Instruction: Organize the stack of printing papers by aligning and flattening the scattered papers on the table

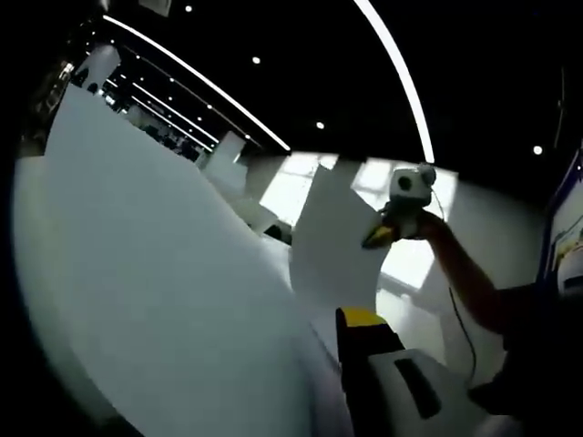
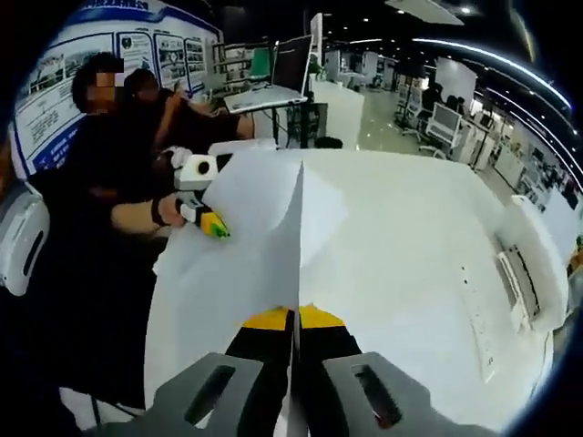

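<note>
A sheet of paper [image 2: 273, 205] is held up on edge above the white table [image 2: 410, 264], pinched at one end by the right gripper [image 2: 295, 319], clenched on it, and at the far end by the left gripper [image 2: 215, 225], apparently also clamped. If the ends are pulled unevenly, the sheet may be creased or torn

So by my count: two grippers, the right gripper [image 2: 294, 319] and the left gripper [image 2: 215, 225], and one white table [image 2: 410, 264]. The papers [image 2: 264, 205] look like at least two held-up sheets (they're edge-on and overlapping, so I can't get an exact number). Then there's one laptop [image 2: 278, 77] in the background and one white chair [image 2: 20, 238] off to the side.
</note>
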Action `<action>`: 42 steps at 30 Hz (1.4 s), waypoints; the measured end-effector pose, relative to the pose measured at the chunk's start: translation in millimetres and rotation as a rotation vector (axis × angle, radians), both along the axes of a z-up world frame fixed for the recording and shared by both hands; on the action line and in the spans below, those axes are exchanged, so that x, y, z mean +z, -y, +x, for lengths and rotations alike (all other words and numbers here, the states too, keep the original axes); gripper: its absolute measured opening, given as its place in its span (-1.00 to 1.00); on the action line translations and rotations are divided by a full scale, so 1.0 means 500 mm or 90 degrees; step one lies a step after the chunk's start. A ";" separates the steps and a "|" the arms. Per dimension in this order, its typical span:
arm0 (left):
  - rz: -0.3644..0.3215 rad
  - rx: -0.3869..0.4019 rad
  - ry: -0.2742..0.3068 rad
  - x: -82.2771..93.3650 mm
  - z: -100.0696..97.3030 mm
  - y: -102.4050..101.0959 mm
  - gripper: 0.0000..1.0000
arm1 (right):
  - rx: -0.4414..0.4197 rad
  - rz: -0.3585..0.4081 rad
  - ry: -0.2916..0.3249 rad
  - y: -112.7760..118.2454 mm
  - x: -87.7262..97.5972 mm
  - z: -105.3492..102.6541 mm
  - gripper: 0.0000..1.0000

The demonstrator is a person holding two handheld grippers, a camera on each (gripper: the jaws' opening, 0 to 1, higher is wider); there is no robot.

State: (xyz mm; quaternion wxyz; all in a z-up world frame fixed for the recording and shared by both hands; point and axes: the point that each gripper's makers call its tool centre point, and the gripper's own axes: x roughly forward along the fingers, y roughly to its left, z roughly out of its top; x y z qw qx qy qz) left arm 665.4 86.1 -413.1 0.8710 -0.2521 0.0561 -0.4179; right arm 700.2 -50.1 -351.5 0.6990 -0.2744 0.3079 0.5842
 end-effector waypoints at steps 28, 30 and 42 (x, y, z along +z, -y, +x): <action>0.010 -0.007 0.010 0.008 -0.011 0.010 -0.45 | 0.075 0.043 0.001 -0.154 0.018 -0.011 -1.00; 0.017 -0.007 0.013 0.006 -0.011 0.012 -0.45 | 0.077 0.047 -0.001 -0.166 0.017 -0.010 -1.00; 0.032 -0.007 0.019 0.001 -0.012 0.012 -0.45 | 0.093 0.076 0.000 -0.228 0.015 -0.011 -1.00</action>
